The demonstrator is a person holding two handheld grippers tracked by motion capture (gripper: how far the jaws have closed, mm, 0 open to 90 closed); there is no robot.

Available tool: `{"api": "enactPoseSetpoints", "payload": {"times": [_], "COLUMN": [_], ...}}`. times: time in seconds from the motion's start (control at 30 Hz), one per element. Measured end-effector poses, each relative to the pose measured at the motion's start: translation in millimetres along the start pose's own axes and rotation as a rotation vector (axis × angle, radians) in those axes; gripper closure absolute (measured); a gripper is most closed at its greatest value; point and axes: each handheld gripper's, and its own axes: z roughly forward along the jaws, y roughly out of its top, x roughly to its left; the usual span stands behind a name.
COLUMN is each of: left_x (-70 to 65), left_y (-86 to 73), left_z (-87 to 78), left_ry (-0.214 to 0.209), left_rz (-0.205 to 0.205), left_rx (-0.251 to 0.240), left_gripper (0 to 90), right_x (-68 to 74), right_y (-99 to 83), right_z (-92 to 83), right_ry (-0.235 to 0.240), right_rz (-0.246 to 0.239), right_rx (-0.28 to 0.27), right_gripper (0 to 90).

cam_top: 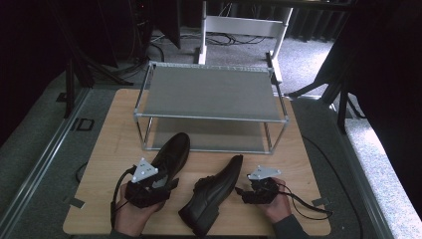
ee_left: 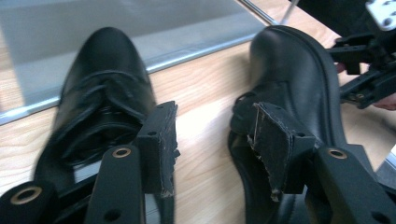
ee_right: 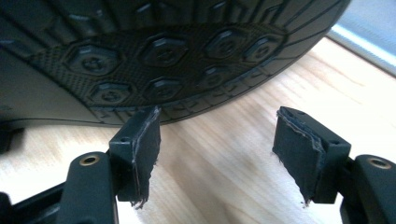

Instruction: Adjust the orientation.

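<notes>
both shoes on the counter (cam_top: pixel 99 149), none on the rack (cam_top: pixel 209 92) yet. left shoe (cam_top: pixel 171 152) upright, right shoe (cam_top: pixel 214 191) on its side. our left gripper (cam_top: pixel 149 186) and right gripper (cam_top: pixel 251 191) gape, empty.

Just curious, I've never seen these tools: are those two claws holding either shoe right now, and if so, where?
No. The left gripper and right gripper both stand open over bare table, gripping neither the left shoe nor the right shoe.
</notes>
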Motion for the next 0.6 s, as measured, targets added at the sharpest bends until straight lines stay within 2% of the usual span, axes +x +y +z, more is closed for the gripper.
{"api": "enactPoseSetpoints", "payload": {"times": [0.2,0.3,0.37,0.53,0.6], "left_x": [-11.8,-13.2,-13.9,-15.1,-15.6], "left_y": [-1.8,-3.5,-5.8,-5.3,-4.7], "left_z": [3.0,6.2,11.0,14.8,15.1], "left_ry": [-0.026,-0.024,-0.025,-0.028,-0.025], "left_rz": [0.02,0.027,0.028,0.039,0.042], "left_rx": [0.015,0.027,0.045,0.051,0.051], "left_gripper": [48.6,48.6,48.6,48.9,48.9], "right_x": [0.5,-0.5,-4.8,-2.2,-1.1], "right_y": [6.4,8.6,11.6,24.8,30.8], "right_z": [7.2,10.5,17.0,27.7,34.7], "right_ry": [-0.013,-0.006,0.01,-0.015,-0.004], "right_rz": [-0.014,-0.005,0.027,-0.008,0.0], "right_rx": [-0.002,-0.007,-0.011,-0.01,-0.018], "right_gripper": [31.0,31.2,31.4,32.7,33.5]}}
